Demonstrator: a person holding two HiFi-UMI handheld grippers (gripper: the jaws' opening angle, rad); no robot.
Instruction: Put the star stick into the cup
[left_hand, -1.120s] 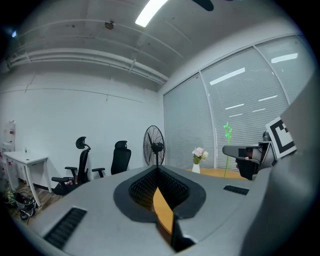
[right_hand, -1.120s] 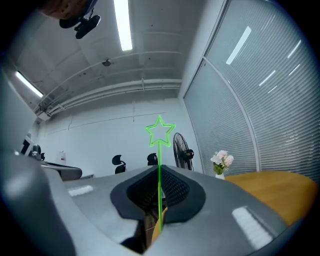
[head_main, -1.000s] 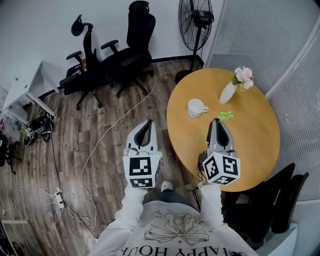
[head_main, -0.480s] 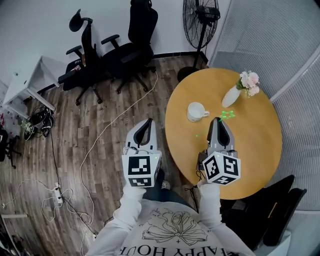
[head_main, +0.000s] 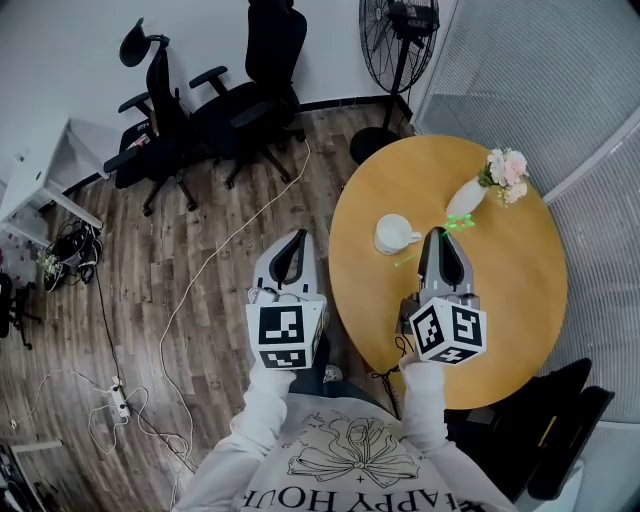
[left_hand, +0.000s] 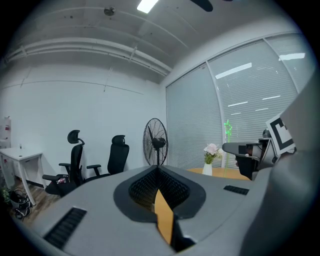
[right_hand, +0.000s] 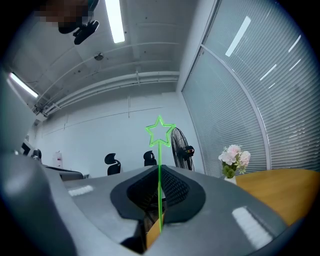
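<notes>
The green star stick (head_main: 456, 224) is clamped in my right gripper (head_main: 441, 238), which is shut on it above the round wooden table (head_main: 500, 300). In the right gripper view the stick (right_hand: 160, 150) rises upright from the closed jaws, star on top. The white cup (head_main: 395, 234) stands on the table just left of that gripper's tip, handle to the right. My left gripper (head_main: 291, 243) hangs shut and empty over the floor, left of the table. From the left gripper view the stick (left_hand: 227, 131) and the right gripper (left_hand: 248, 150) show at the right.
A white vase of pink flowers (head_main: 468, 196) stands just beyond the right gripper. A standing fan (head_main: 392, 40) and two black office chairs (head_main: 235, 95) are by the far wall. A white cable (head_main: 215, 265) runs across the wooden floor.
My right gripper has carried the stick a little farther over the table, so its tip now sits level with the cup and nearer the vase. The left gripper has kept its place.
</notes>
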